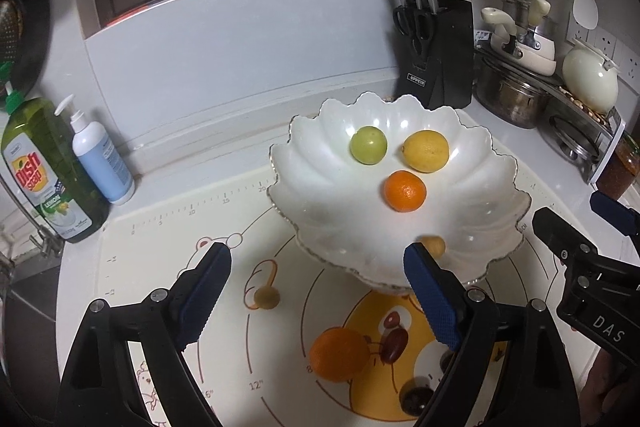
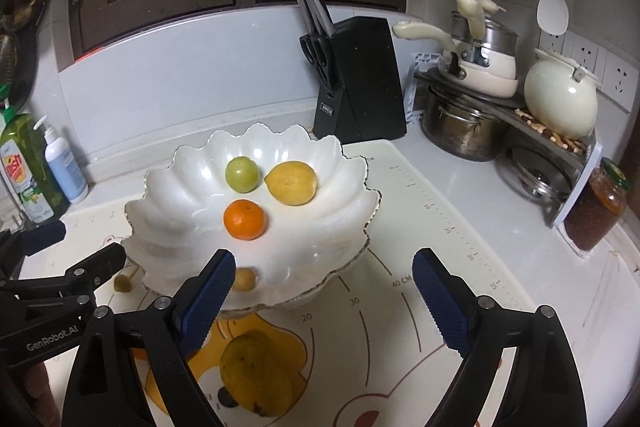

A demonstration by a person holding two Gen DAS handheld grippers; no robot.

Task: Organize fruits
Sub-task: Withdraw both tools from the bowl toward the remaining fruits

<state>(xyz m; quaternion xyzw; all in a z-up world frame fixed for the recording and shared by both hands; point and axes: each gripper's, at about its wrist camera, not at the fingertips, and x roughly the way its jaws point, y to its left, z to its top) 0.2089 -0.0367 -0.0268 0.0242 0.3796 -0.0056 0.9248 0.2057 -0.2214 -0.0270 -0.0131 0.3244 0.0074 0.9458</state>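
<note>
Right, bowl (image 2: 168, 211) sits mid-mat (image 2: 420, 267) on the bench, holding lemon (image 2: 291, 183), tangerine (image 2: 244, 219), green fruit (image 2: 242, 174). Left tool (image 1: 318, 287) and right tool (image 2: 324, 291): both wide open, nothing between the pads. Next pick, I'd say: orange (image 1: 339, 354) for left, mango (image 2: 256, 375) for right; straddle at the widest part, close gently, lower into bare bowl floor. Small yellow fruit (image 1: 434, 247) and another (image 1: 267, 297): type unclear. Dark fruits (image 1: 394, 345) partly hidden behind left finger.
</note>
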